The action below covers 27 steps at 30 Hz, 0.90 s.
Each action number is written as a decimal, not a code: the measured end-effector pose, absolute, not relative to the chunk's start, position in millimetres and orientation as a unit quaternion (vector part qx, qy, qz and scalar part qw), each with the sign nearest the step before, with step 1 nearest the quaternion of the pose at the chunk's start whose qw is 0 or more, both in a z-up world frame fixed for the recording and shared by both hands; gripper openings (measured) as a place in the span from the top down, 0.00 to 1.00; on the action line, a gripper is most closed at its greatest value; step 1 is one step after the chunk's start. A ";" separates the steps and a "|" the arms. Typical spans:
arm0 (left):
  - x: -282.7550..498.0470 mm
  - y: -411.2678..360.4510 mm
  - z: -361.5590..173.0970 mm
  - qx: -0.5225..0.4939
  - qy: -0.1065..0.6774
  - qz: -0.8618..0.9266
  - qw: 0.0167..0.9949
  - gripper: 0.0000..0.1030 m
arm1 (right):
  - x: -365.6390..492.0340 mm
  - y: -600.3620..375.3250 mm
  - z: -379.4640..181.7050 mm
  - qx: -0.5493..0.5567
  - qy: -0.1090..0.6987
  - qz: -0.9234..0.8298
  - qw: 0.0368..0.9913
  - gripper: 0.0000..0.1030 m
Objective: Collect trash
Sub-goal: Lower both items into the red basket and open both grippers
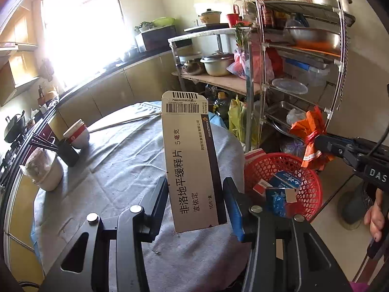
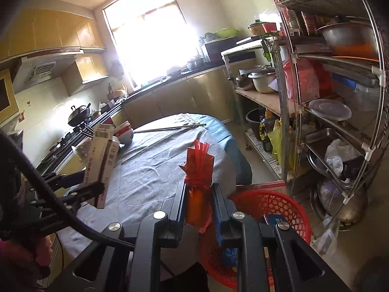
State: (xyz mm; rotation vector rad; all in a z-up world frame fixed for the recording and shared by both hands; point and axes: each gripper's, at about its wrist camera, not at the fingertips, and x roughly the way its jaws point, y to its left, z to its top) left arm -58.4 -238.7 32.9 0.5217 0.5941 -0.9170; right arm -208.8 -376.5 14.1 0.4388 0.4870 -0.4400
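My left gripper is shut on a white and brown medicine box, held upright above the grey-clothed round table. The box also shows at the left of the right wrist view. My right gripper is shut on an orange and red plastic wrapper; it also shows in the left wrist view, above and beyond the red basket. The red plastic basket stands beside the table, holding blue and red-white packets; its rim shows in the right wrist view.
On the table are stacked bowls, a dark chopstick holder, a white pot and long chopsticks. A metal rack of pots and bags stands right of the basket. A stove with a wok is at the left.
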 end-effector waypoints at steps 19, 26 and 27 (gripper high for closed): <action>-72.4 -261.3 20.2 0.278 0.284 -0.425 0.813 0.54 | -232.9 -385.6 3.6 0.237 0.237 -0.218 0.917 0.79; -80.2 -273.6 12.2 0.292 0.287 -0.431 0.804 0.54 | -242.5 -393.7 -4.2 0.252 0.237 -0.223 0.911 0.79; -81.4 -275.0 11.3 0.293 0.288 -0.432 0.803 0.54 | -244.1 -395.3 -5.3 0.254 0.237 -0.224 0.911 0.79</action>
